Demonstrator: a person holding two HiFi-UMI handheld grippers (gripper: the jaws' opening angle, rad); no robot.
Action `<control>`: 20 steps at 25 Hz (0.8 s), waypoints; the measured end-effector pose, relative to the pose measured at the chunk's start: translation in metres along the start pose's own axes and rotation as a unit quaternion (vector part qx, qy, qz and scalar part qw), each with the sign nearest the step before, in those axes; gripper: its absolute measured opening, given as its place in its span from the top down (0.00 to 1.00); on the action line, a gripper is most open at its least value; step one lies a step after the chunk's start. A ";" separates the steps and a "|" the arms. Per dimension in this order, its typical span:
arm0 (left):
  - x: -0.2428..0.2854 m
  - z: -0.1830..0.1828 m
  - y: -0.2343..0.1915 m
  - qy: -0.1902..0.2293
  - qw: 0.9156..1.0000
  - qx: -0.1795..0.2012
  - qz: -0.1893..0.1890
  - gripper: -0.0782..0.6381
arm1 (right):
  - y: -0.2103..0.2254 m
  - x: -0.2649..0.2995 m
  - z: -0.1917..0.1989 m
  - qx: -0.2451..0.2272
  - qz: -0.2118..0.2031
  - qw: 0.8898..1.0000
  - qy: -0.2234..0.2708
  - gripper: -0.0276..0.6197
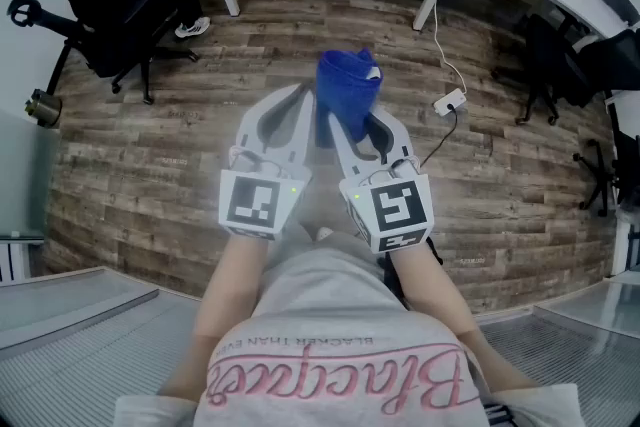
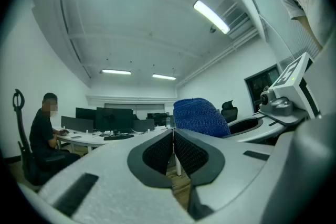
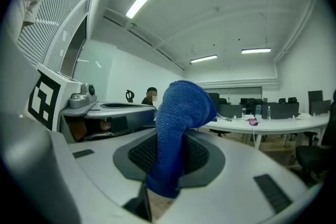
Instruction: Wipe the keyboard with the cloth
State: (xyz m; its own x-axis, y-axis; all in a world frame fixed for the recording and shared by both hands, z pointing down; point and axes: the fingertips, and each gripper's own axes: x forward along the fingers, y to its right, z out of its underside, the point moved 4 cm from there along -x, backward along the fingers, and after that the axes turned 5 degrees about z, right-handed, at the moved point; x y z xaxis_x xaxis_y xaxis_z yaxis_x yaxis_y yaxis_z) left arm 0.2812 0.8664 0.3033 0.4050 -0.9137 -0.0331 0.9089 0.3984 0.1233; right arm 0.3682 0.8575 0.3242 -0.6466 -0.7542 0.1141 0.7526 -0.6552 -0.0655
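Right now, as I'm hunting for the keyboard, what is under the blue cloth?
Only wooden floor shows below the blue cloth, which the right gripper clamps. No keyboard is in view; the floor patch right behind it is covered.

You wear a pale grey T-shirt [image 1: 335,305] with short sleeves. Pink script lettering [image 1: 340,380] runs across it, with a line of small dark capitals beside it. Your left gripper [image 1: 300,103] and right gripper [image 1: 352,120] have matching light grey shells, each tapering into two long curved jaws. Each carries a cube [image 1: 258,203] faced with a black-and-white square marker, and a tiny green light [image 1: 292,183] glows at the cube's front edge. The jaws are lined with dark, fine-meshed pads [image 2: 156,152] set in charcoal surrounds. A small grey camera [image 3: 84,93] with a round lens rides on each body.
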 end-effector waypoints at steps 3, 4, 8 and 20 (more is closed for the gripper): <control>-0.005 0.000 0.009 -0.004 1.000 -0.009 -0.004 0.88 | 0.001 -0.007 0.006 0.010 0.002 1.000 -0.005 0.81; -0.006 0.001 0.012 -0.006 1.000 -0.010 -0.004 0.88 | 0.002 -0.009 0.008 0.014 0.000 1.000 -0.007 0.81; -0.011 0.003 0.015 -0.019 1.000 -0.009 -0.009 0.88 | 0.000 -0.012 0.008 0.025 -0.010 1.000 -0.006 0.81; 0.001 0.006 -0.010 -0.024 1.000 0.003 -0.007 0.88 | 0.000 0.009 0.003 0.010 -0.009 1.000 -0.004 0.82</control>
State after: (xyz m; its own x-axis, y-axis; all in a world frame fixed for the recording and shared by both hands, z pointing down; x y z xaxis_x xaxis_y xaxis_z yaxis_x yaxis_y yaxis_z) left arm 0.2724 0.8609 0.3077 0.3868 -0.9221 0.0135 0.9138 0.3852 0.1288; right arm 0.3628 0.8511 0.3280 -0.6595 -0.7414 0.1237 0.7428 -0.6680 -0.0434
